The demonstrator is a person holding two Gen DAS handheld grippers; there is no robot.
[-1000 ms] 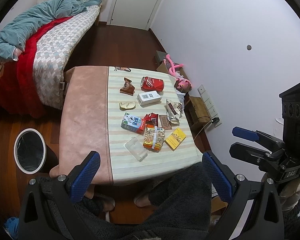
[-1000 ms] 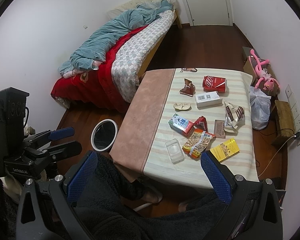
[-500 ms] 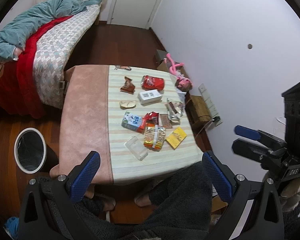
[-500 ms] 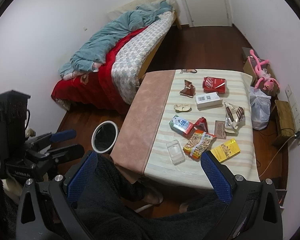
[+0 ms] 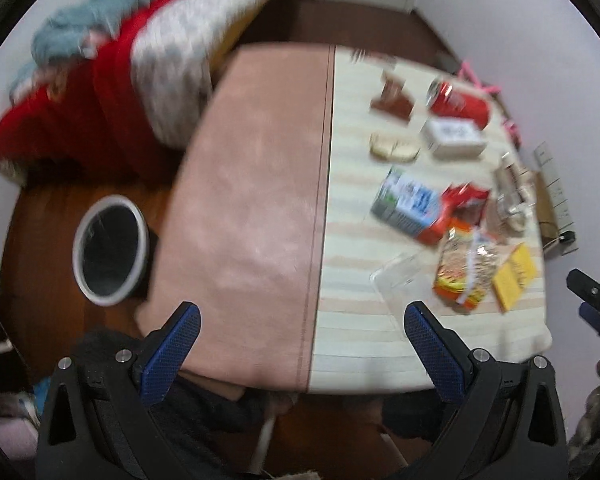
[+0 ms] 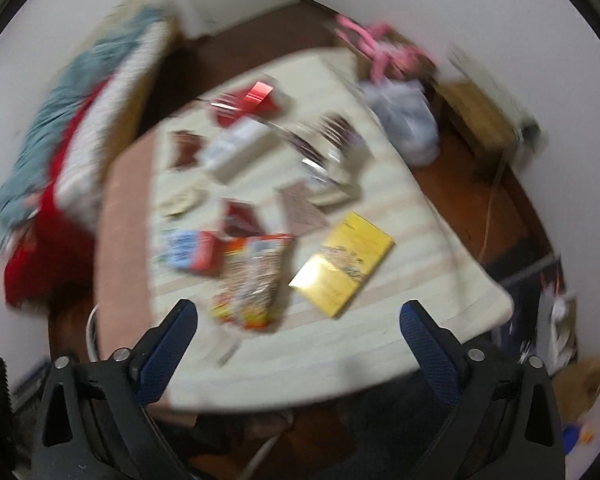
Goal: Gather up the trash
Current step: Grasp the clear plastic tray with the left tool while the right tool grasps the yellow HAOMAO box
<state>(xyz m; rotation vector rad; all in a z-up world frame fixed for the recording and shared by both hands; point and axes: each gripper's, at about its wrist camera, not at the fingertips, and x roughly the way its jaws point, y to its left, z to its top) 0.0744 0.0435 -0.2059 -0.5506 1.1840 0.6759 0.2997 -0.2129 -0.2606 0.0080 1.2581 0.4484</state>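
Observation:
Trash lies on the striped half of a table (image 5: 356, 336): a red can (image 5: 458, 100), a white box (image 5: 454, 138), a blue and white carton (image 5: 406, 200), a clear plastic tray (image 5: 398, 276), a snack bag (image 5: 466, 268) and a yellow packet (image 5: 514, 276). A white-rimmed bin (image 5: 110, 244) stands on the floor left of the table. My left gripper (image 5: 300, 352) is open and empty above the table's near edge. My right gripper (image 6: 298, 346) is open and empty, just short of the snack bag (image 6: 252, 284) and yellow packet (image 6: 342, 262). Both views are blurred.
A bed (image 5: 140, 64) with red and teal bedding stands at the back left. A pink toy (image 6: 374, 42), a plastic bag (image 6: 406, 120) and a wooden box (image 6: 480, 120) sit on the floor right of the table. A pink cloth (image 5: 252, 200) covers the table's left half.
Both grippers have swung down and forward towards the table, so the trash looks much larger. The left view has turned left towards the bin, the right view towards the table's right side.

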